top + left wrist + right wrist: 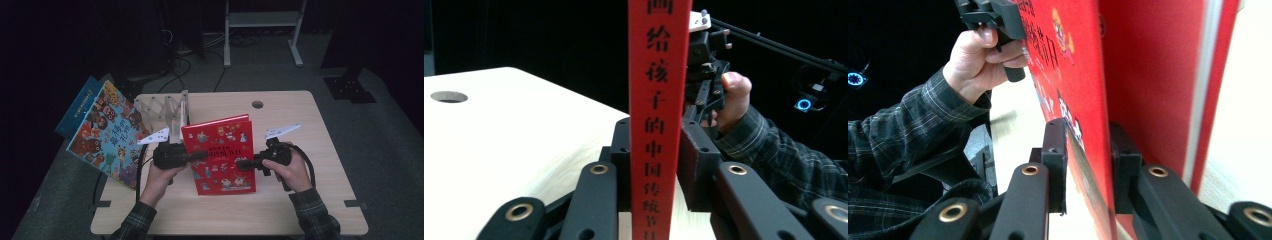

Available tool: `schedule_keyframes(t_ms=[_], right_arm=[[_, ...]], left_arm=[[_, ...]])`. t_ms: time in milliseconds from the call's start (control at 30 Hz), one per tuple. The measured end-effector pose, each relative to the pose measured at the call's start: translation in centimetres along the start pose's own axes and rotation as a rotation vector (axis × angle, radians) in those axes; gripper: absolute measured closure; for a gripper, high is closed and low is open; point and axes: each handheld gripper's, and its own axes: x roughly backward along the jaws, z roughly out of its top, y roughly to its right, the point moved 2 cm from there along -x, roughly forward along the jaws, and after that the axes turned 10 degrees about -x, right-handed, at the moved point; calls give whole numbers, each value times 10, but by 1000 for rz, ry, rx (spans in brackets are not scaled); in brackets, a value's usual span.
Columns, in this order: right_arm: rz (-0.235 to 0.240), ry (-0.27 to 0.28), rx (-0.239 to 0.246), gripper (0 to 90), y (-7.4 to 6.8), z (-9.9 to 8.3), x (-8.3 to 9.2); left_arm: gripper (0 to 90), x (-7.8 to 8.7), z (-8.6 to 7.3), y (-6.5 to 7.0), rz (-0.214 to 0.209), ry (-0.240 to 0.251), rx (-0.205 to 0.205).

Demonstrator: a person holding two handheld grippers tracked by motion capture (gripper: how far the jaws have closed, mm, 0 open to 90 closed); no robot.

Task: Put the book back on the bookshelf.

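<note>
In the high view, the red book [222, 155] stood upright on the tabletop [295, 115], left gripper [197, 155] at its spine edge, right gripper [243, 163] opposite. In the left gripper view, fingers [696, 165] pinched the vertical spine. In the right gripper view, fingers [1055, 160] bracketed the covers; contact unclear.

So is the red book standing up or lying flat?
Standing up. The red book rests on its bottom edge on the table, with the left gripper and right gripper at its sides.
</note>
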Motion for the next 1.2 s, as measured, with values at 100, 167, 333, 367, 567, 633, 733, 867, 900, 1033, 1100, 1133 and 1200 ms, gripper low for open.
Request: schedule_keyframes(t_ms=[100, 167, 333, 367, 567, 633, 733, 867, 900, 1033, 1100, 1133, 1200], right_arm=[[11, 5, 2, 726, 1, 0, -1], [18, 11, 3, 722, 1, -1, -1], [11, 27, 31, 705, 0, -2, -1], [7, 33, 42, 700, 0, -2, -1], [15, 41, 73, 631, -2, -4, 0], [4, 53, 80, 627, -1, -5, 2], [-25, 57, 92, 619, 1, -6, 3], [-43, 57, 100, 619, 2, -8, 2], [-52, 57, 106, 618, 2, -8, 2], [-94, 62, 114, 605, 3, -9, 4], [-114, 64, 112, 592, 4, -10, 4], [-126, 63, 116, 583, 4, -11, 4], [-156, 59, 125, 565, 4, -11, 2]], left_arm=[[745, 1, 3, 2, -7, -1, -5], [752, 1, 5, 3, -4, 1, -9], [766, 2, 8, 6, 2, 9, -7], [767, 2, 9, 6, 3, 8, -7], [773, 5, 11, 6, 11, 30, 2], [777, 5, 11, 6, 13, 30, 5], [788, 7, 11, 6, 25, 32, 4], [789, 6, 10, 7, 33, 38, 5], [790, 6, 10, 7, 36, 37, 3], [794, 8, 12, 7, 62, 39, -12], [795, 9, 12, 7, 74, 44, -15], [796, 10, 12, 8, 84, 43, -20], [796, 10, 13, 9, 99, 45, -29]])
